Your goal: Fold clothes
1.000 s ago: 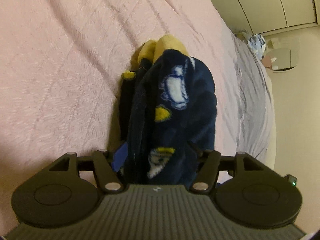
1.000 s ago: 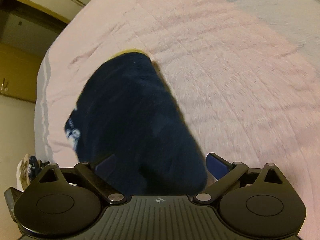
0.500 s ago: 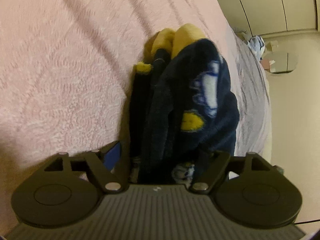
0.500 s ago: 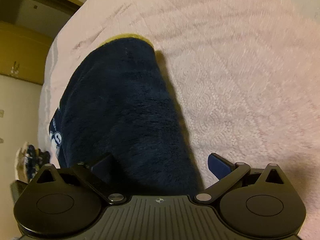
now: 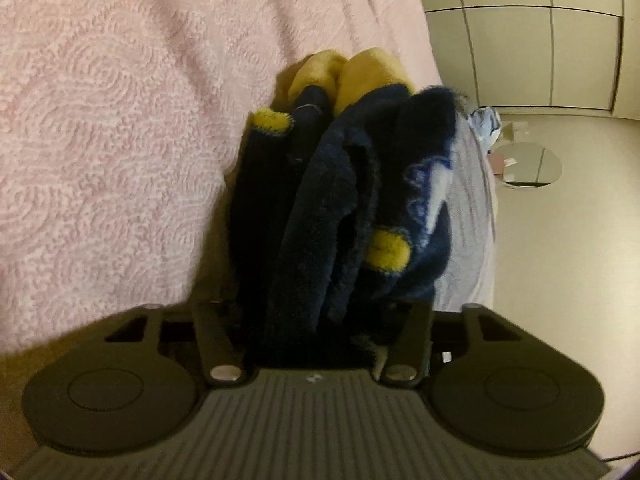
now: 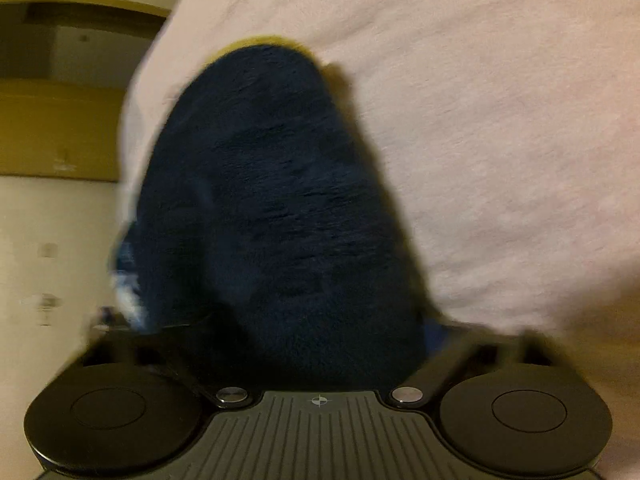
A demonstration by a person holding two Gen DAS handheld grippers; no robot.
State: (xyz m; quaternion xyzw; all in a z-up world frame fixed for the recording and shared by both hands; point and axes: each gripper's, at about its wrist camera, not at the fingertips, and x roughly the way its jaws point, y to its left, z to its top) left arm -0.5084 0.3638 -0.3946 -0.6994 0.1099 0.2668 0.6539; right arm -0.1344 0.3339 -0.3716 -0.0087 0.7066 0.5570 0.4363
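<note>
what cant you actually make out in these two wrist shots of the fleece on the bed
- Left wrist view: the left gripper jaws are closing with the navy fleece garment between them; the bunched folds hide the tips and any contact.
- Right wrist view: motion blur smears everything; the fleece covers the right gripper, so its grip is unclear.
- What kind of garment it is: bunched up, unclear.
- Small clutter on the floor: too small.

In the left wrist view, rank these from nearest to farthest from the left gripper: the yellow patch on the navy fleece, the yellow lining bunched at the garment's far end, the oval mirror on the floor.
1. Yellow patch: on the navy fleece, just ahead of the left gripper, slightly right.
2. Yellow lining: bunched at the garment's far end, on the pink bedspread.
3. Oval mirror: on the floor beyond the bed, far right.
</note>
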